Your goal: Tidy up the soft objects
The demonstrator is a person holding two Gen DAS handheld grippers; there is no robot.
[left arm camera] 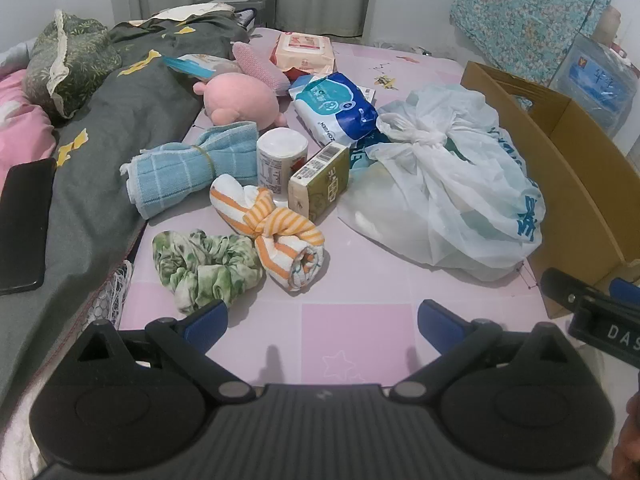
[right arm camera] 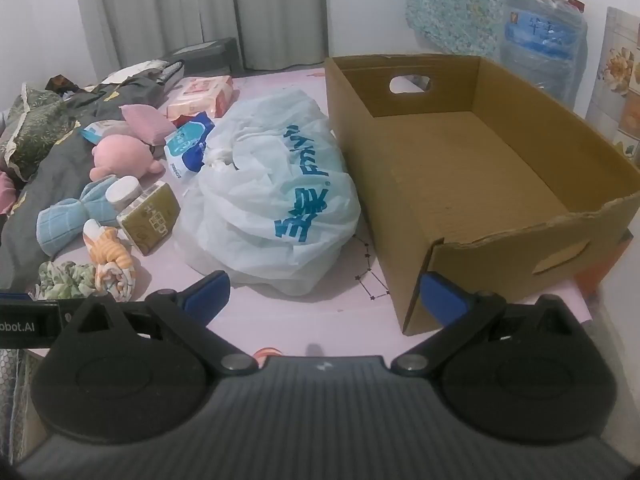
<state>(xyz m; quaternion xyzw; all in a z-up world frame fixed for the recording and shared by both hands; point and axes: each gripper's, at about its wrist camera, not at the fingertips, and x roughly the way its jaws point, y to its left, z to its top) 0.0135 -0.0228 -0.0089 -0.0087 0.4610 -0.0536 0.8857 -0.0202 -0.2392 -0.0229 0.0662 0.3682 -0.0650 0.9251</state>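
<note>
Soft things lie scattered on the pink bed sheet [left arm camera: 356, 336]: a green scrunchie [left arm camera: 204, 264], an orange-striped knotted cloth [left arm camera: 276, 228], a rolled blue towel [left arm camera: 192, 168], a pink plush toy [left arm camera: 240, 98] and a tied white plastic bag [left arm camera: 444, 184]. An empty cardboard box [right arm camera: 472, 184] stands to the right of the bag [right arm camera: 268, 196]. My left gripper [left arm camera: 322, 322] hovers open just short of the scrunchie and the striped cloth, nothing between its fingers. My right gripper [right arm camera: 324, 292] is open too, facing the gap between the bag and the box's near corner.
A white cylindrical jar [left arm camera: 280, 164], a green carton [left arm camera: 320, 182], a blue-and-white wipes pack [left arm camera: 336, 108] and a pink wipes pack [left arm camera: 306, 52] sit among the soft things. A dark green blanket [left arm camera: 104, 152] with a black phone [left arm camera: 24, 224] covers the left. A water jug [right arm camera: 544, 44] stands behind the box.
</note>
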